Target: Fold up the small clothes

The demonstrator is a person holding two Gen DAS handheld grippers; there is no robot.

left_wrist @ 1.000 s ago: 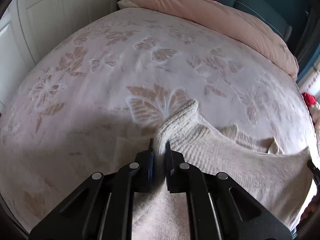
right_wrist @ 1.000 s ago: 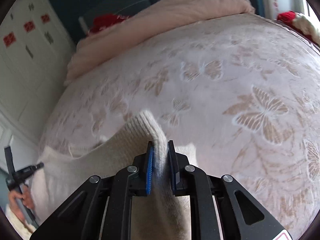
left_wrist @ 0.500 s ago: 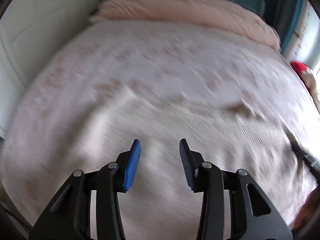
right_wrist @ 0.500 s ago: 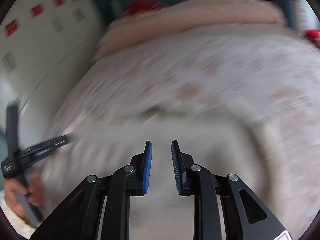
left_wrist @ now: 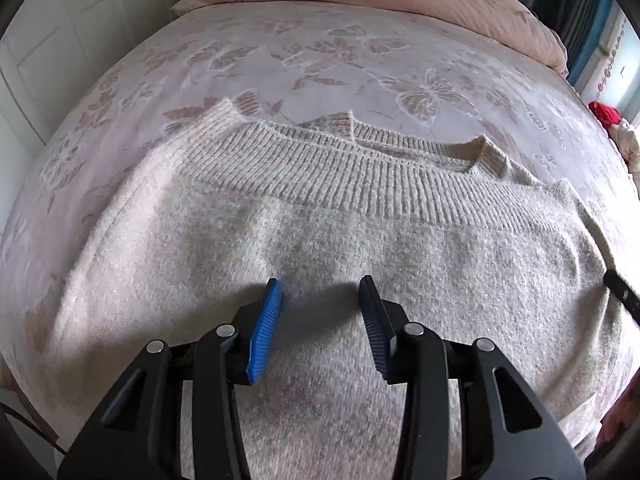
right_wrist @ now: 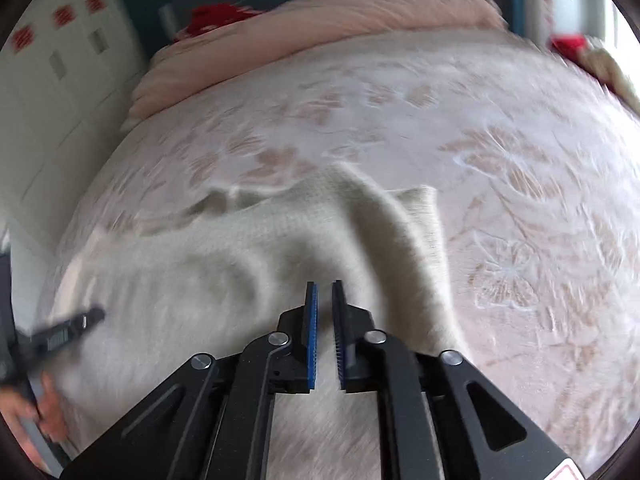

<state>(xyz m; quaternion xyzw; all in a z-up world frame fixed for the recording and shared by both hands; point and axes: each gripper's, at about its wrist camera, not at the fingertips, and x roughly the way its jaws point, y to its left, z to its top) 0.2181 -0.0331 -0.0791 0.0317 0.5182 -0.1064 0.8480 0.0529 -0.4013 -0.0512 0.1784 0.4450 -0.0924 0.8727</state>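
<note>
Butterfly-patterned bedspread (left_wrist: 320,60), perhaps white cupboards (left_wrist: 48,40)

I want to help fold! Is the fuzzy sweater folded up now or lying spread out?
Folded over once. The sweater lies on the bed with its ribbed band doubled, one layer over another, both sleeve cuffs poking out behind.
</note>
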